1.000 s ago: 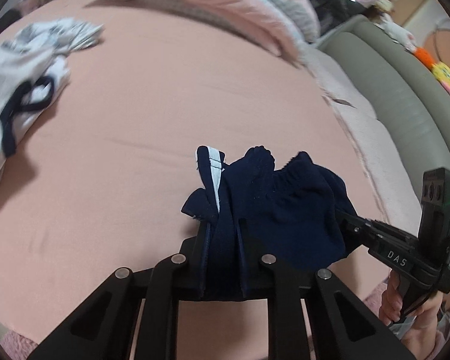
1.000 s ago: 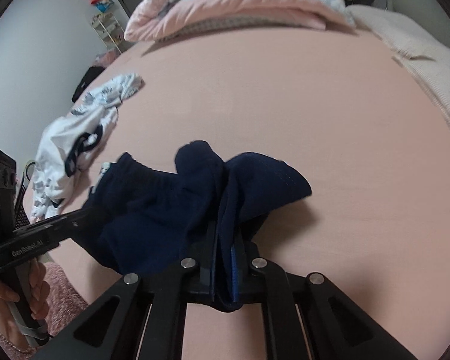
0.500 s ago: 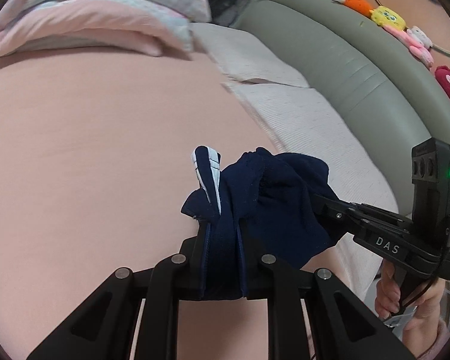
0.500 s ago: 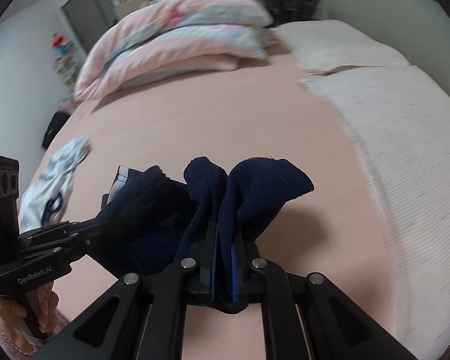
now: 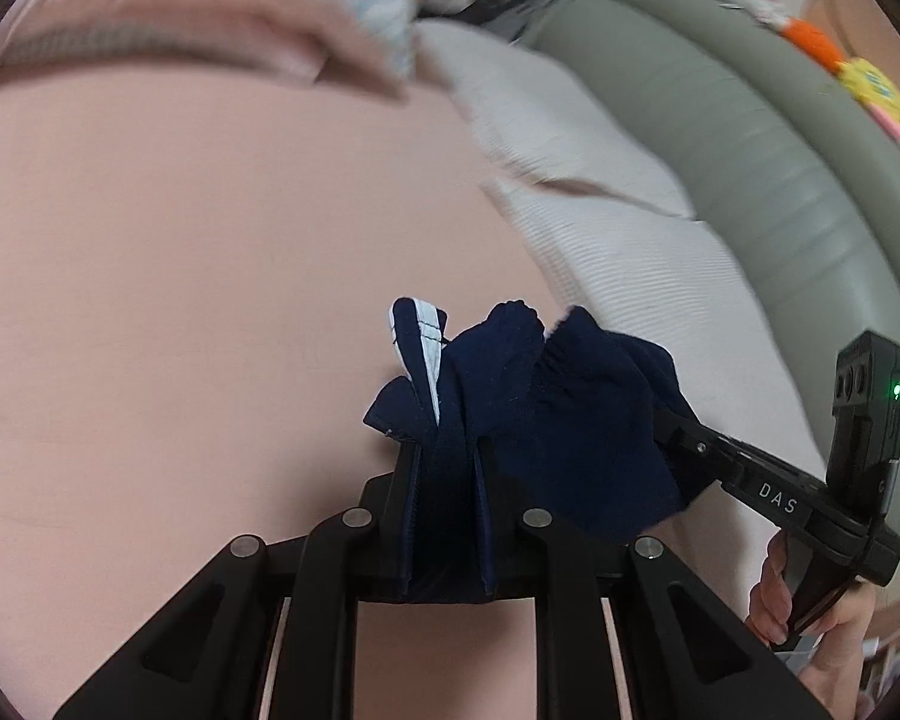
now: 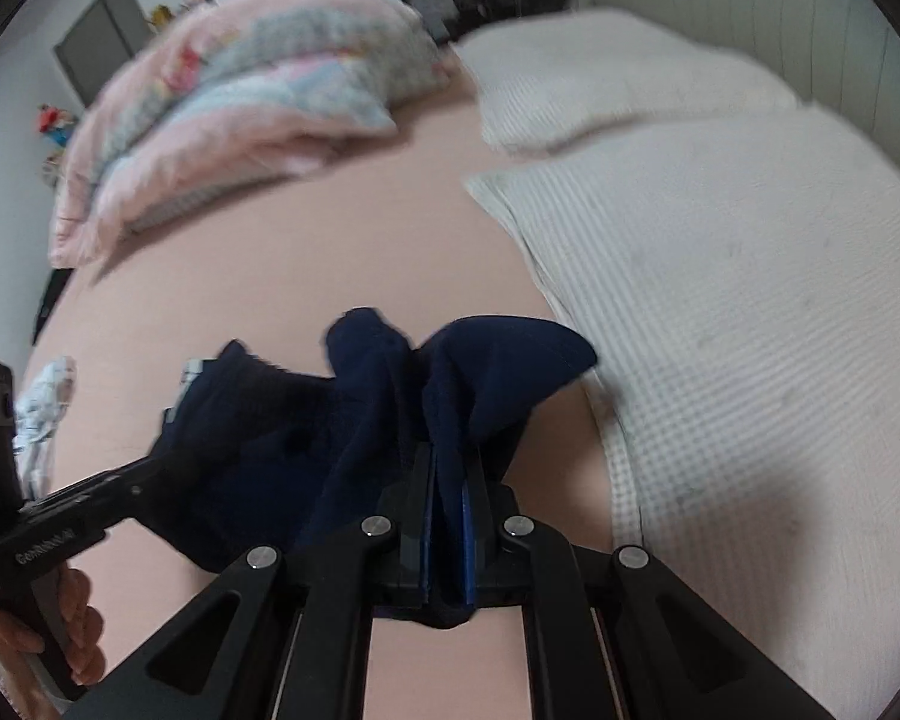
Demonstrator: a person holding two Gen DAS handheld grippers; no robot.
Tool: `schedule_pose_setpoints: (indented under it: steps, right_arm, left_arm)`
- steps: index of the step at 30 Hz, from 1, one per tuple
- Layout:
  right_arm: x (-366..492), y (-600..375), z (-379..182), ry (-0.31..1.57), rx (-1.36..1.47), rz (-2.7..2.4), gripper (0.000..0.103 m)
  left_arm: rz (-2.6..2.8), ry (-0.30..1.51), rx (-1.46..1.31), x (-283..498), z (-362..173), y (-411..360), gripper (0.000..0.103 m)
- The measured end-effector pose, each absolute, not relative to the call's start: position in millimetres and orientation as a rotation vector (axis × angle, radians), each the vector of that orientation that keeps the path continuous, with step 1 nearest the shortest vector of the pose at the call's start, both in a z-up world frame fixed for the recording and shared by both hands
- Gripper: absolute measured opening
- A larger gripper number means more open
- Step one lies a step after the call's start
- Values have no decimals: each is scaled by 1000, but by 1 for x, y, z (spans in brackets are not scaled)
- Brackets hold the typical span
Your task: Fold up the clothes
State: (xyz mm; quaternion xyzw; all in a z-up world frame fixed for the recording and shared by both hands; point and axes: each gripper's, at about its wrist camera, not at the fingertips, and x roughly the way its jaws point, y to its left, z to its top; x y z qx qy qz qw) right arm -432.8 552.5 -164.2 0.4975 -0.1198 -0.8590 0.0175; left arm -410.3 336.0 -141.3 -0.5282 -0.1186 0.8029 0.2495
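A navy garment with a white stripe (image 5: 558,414) hangs bunched between both grippers above the pink bed sheet (image 5: 210,276). My left gripper (image 5: 441,450) is shut on one bunched edge, by the striped part. My right gripper (image 6: 448,462) is shut on the other edge of the navy garment (image 6: 390,408). In the left wrist view the right gripper (image 5: 666,420) comes in from the right, held by a hand (image 5: 780,594). The right wrist view has the left gripper (image 6: 150,474) entering from the left, also hand-held.
A folded pink quilt (image 6: 240,120) lies at the far end of the bed. White waffle-textured pillows (image 6: 750,312) lie on the right against a grey-green padded headboard (image 5: 780,138). A white patterned garment (image 6: 42,408) lies at the left edge.
Both grippers have swung to the right with the navy garment still held; the views now face the pillows and headboard, and the white clothes have slid out of the left wrist view.
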Motion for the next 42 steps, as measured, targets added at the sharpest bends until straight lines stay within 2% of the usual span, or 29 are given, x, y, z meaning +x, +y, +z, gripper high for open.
schedule_pose_setpoints:
  steps: [3, 4, 5, 7, 10, 12, 16, 17, 19, 21, 22, 23, 24, 25, 27, 30, 32, 34, 37, 39, 40, 42]
  right_arm:
    - [-436, 568, -201, -442, 1640, -2628, 6]
    - [-435, 574, -213, -474, 1668, -2611, 6]
    - [-432, 578, -211, -511, 1649, -2616, 7]
    - [-422, 581, -197, -524, 1594, -2666, 8]
    - [-404, 576, -170, -497, 1423, -2777, 8]
    - [-399, 564, -164, -499, 1377, -2736, 8]
    - [-410, 535, -191, -318, 1578, -2657, 8]
    - [-412, 538, -202, -291, 1646, -2656, 8]
    - [-407, 553, -204, -387, 1677, -2655, 6]
    - [-393, 558, -185, -391, 1676, -2713, 13]
    - [-383, 549, -172, -354, 1653, -2709, 15]
    - [-374, 540, -159, -318, 1629, -2705, 19]
    - [-365, 531, -150, -294, 1606, -2703, 34]
    - [-352, 515, -135, -261, 1567, -2716, 55]
    - [-329, 486, -109, -214, 1495, -2736, 73]
    - [-310, 440, -77, -197, 1423, -2743, 73]
    - [-285, 407, -59, -183, 1400, -2747, 77]
    - [-262, 381, -45, -175, 1366, -2765, 92]
    - [-231, 338, -29, -176, 1323, -2761, 103]
    - [-212, 312, -24, -187, 1322, -2739, 103]
    - [-202, 301, -21, -194, 1320, -2728, 103]
    - [-182, 278, -15, -207, 1316, -2708, 103]
  left_arm:
    - [2166, -387, -1500, -424, -167, 332, 20]
    - [2147, -424, -1517, -425, -172, 328, 30]
    - [2153, -466, -1505, -424, -165, 320, 35]
    - [2167, -546, -1477, -420, -153, 304, 35]
    - [2205, -429, -1338, -408, -125, 311, 35]
    - [2163, -311, -1340, -405, -128, 336, 35]
    - [2177, -81, -1463, -408, -157, 370, 35]
    - [2184, -96, -1457, -406, -154, 364, 34]
    - [2198, -125, -1444, -403, -147, 352, 34]
    - [2299, -59, -1390, -385, -125, 334, 46]
    - [2345, -7, -1358, -375, -115, 327, 70]
    - [2386, 36, -1307, -361, -105, 316, 86]
    - [2412, 42, -1266, -348, -96, 303, 87]
    - [2438, 47, -1226, -336, -87, 291, 87]
    - [2496, 57, -1207, -317, -69, 270, 87]
    - [2575, 4, -1198, -292, -41, 233, 87]
    - [2605, -59, -1191, -271, -23, 200, 88]
    - [2631, -103, -1178, -250, -6, 170, 89]
    - [2692, -105, -1133, -218, 16, 131, 92]
    - [2724, -120, -1104, -198, 28, 107, 95]
    - [2737, -134, -1090, -188, 33, 96, 101]
    - [2770, -167, -1048, -166, 43, 72, 103]
